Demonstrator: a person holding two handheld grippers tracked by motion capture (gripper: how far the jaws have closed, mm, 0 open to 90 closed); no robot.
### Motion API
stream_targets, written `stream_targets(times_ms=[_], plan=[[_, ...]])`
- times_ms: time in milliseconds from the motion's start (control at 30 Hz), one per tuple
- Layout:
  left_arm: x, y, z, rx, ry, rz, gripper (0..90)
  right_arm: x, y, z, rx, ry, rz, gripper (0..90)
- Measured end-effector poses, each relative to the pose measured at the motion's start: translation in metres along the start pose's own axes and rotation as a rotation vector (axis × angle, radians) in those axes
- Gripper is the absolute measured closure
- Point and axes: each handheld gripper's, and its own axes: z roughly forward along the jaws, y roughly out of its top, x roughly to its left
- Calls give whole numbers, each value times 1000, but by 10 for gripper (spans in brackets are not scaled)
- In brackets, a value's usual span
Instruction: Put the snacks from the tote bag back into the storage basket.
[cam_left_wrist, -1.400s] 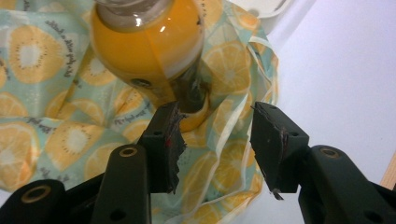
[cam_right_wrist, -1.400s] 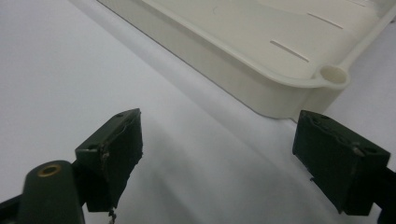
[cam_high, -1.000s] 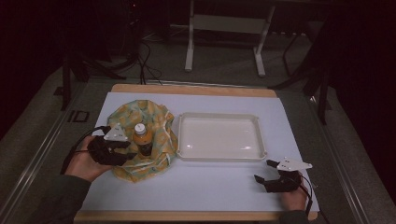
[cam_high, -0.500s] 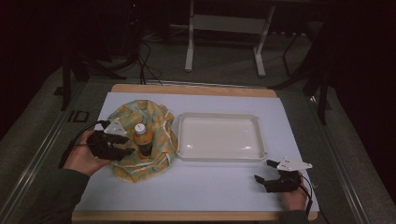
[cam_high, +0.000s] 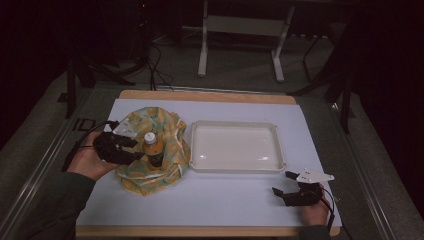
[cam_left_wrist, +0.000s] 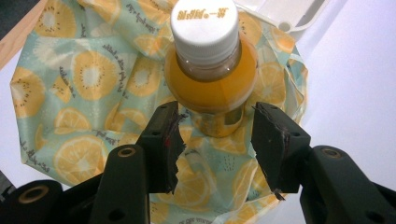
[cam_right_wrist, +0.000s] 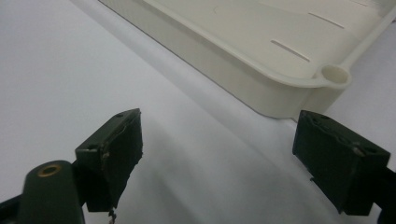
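Fabric: citrus-print cloth lies bunched at table left, soft, apt to shift under load.
Left gripper: your jaws stand apart, flanking the bottle without clamping it.
Bottle: upright on the cloth; smooth plastic, likely slippery; grip the body below the cap.
Tray: centre, rigid.
Right gripper: spread wide, holding nothing.

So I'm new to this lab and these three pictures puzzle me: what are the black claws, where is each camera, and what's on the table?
A person holds tongs in each hand; no robot arm. One camera looks down from above; one rides on each tool, looking along its jaws. On the table lie a citrus-print cloth, a bottle of orange drink standing on it, and an empty white tray. The left tongs are open, jaws either side of the bottle's lower part, not yet closed. The right tongs rest open near the tray's corner, holding nothing.
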Motion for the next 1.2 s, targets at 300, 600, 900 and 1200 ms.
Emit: stream_targets(times_ms=[300,600,900,1200], plan=[[4,7,3,12,-11,6,514,0,0,0,1,-1,-4,155],[8,16,5,24,-24,11,514,0,0,1,6,-1,-5,155],[10,27,9,46,-33,26,515,0,0,0,7,1,-3,155],[12,37,15,63,-53,31,516,0,0,0,5,2,-2,155]])
